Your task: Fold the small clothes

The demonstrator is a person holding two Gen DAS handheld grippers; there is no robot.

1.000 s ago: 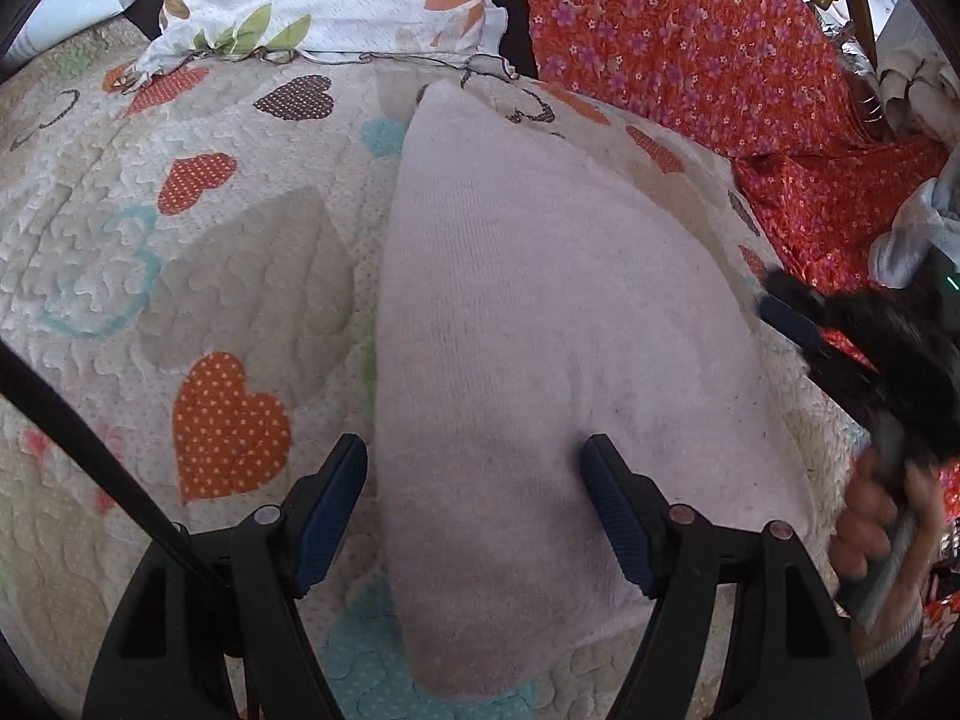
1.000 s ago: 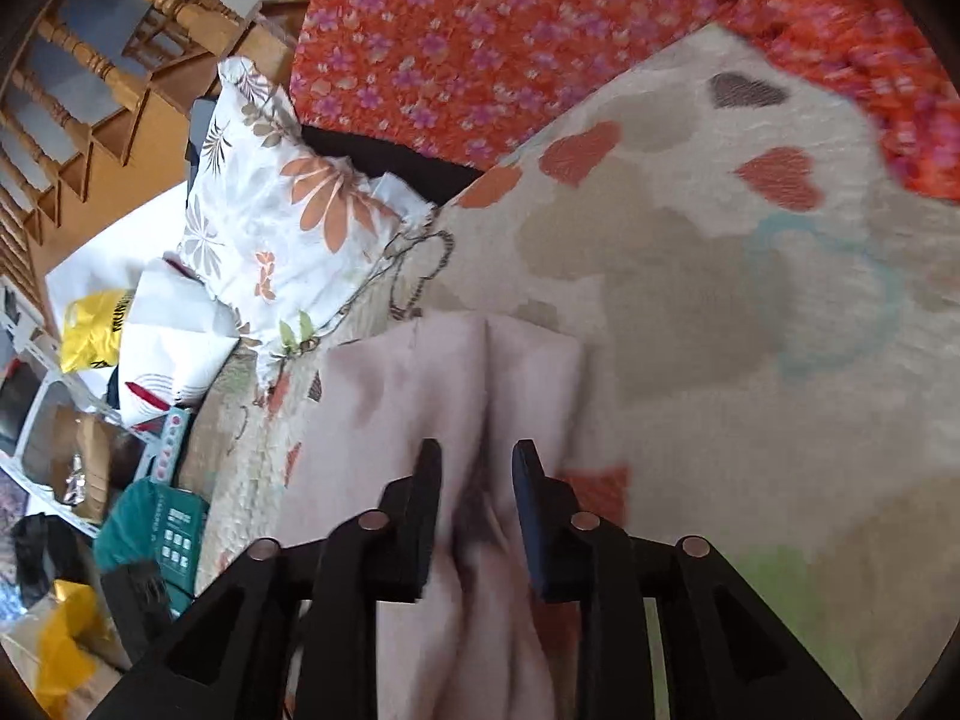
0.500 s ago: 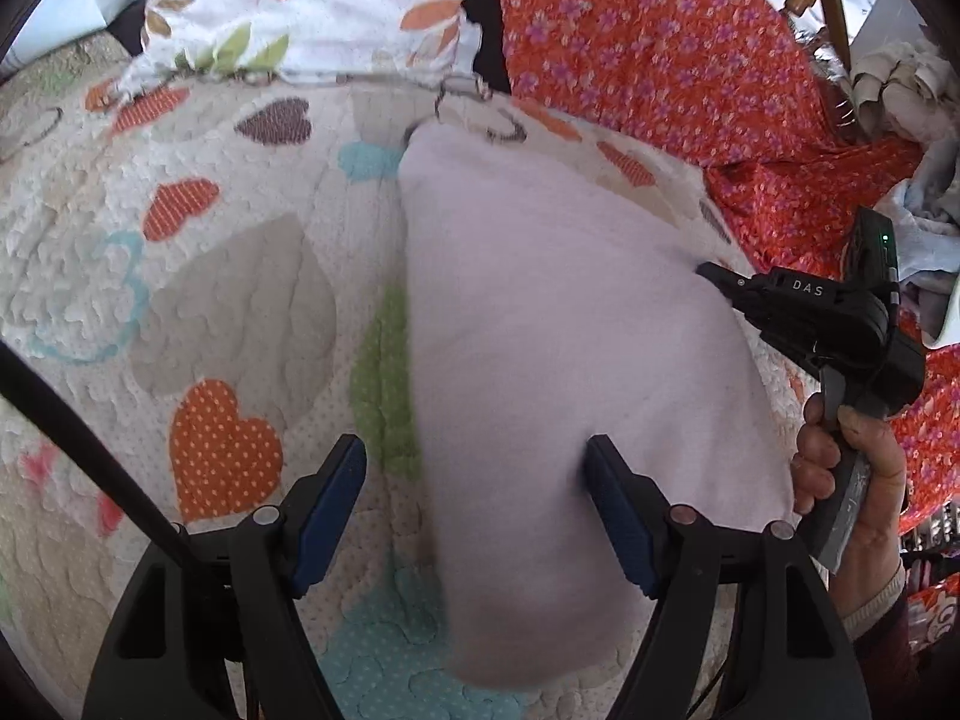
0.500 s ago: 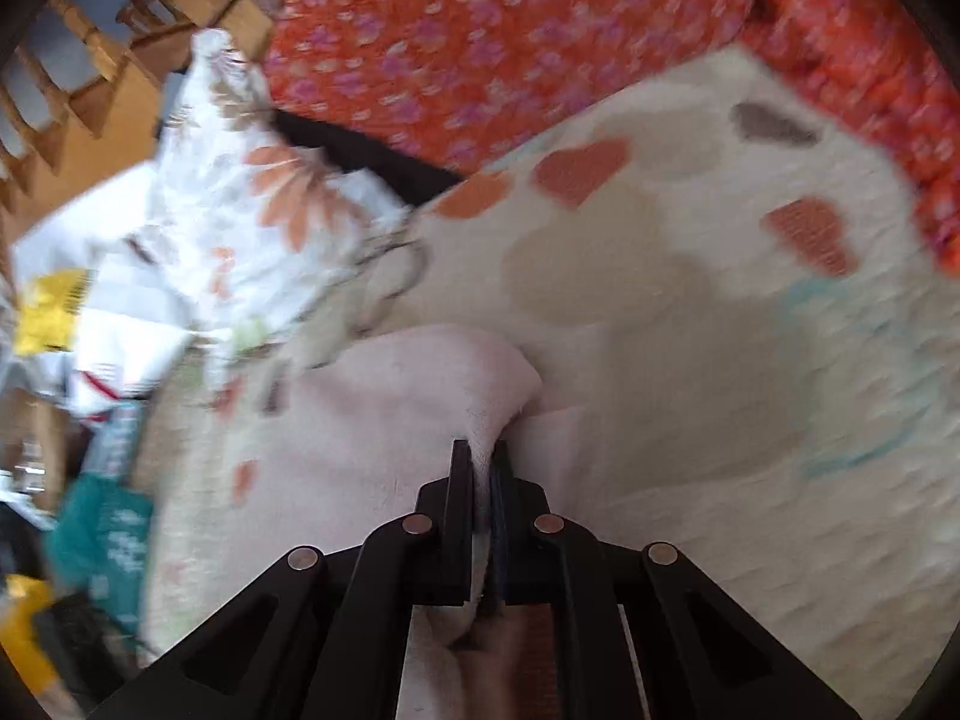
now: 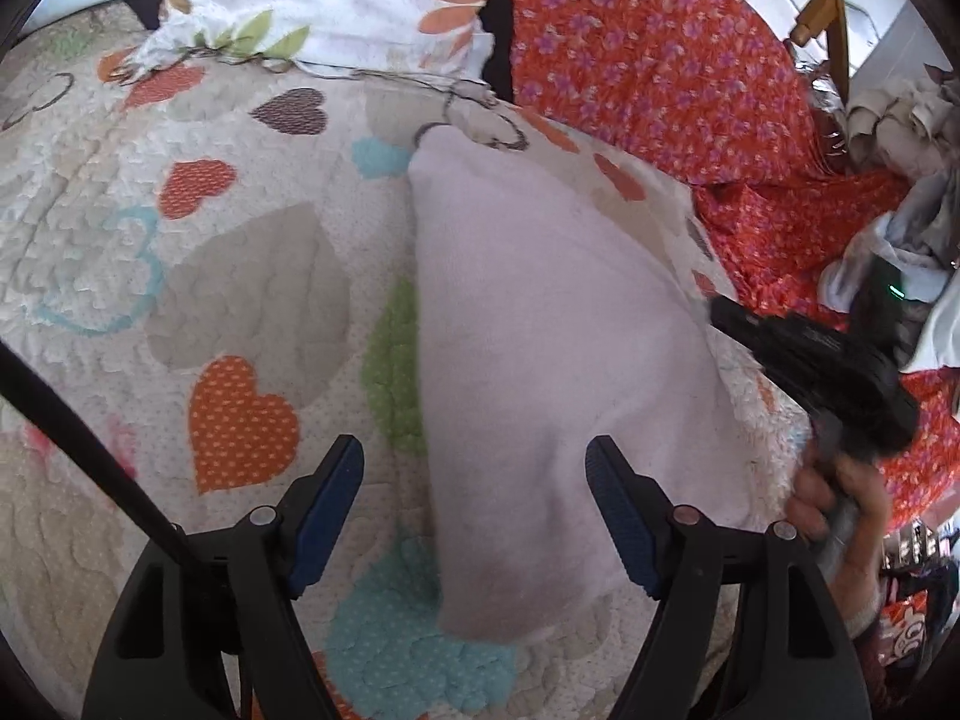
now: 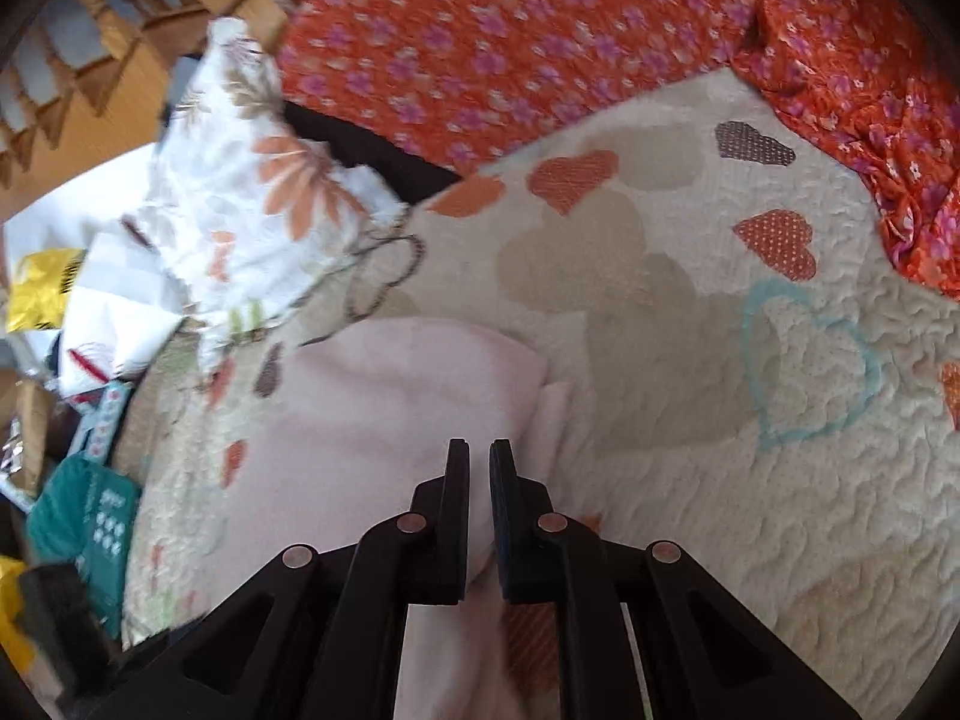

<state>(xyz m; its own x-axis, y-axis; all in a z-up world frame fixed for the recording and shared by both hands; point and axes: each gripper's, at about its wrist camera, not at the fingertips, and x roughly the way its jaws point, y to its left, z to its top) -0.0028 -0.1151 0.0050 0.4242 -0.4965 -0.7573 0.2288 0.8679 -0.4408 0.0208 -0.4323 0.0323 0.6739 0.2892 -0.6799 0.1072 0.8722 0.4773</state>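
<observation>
A pale pink garment (image 5: 558,360) lies folded lengthwise on a cream quilt (image 5: 150,276) patterned with hearts, running from the near edge of the left wrist view toward a floral pillow (image 5: 336,6) at the far side. The left gripper (image 5: 474,498) hovers over the near end of the garment with its blue-padded fingers (image 5: 618,516) spread wide and nothing between them; the right finger is over the cloth, the left one over the bare quilt just beside it. At the right of this view the right gripper (image 5: 804,360) shows as a dark, blurred shape held in the person's right hand (image 5: 840,504), at the garment's right edge. In the right wrist view the right gripper (image 6: 478,468) has its black fingers (image 6: 456,516) nearly pressed together, a narrow slit left between them; the garment (image 6: 408,408) lies beneath and beyond the tips with a soft fold ridge just right of them, and whether cloth is caught in the slit cannot be told. An orange flowered sheet (image 6: 540,30) covers the far side of the bed, bunching down toward the right. Past the bed's left edge in this view, well apart from the garment, lies blurred clutter: a teal box (image 6: 84,522), a yellow bag (image 6: 36,294) and white papers, with a wooden railing (image 6: 90,60) behind. No container holding clothes can be made out, though a heap of pale fabric (image 5: 900,114) sits at the far right of the left wrist view.
</observation>
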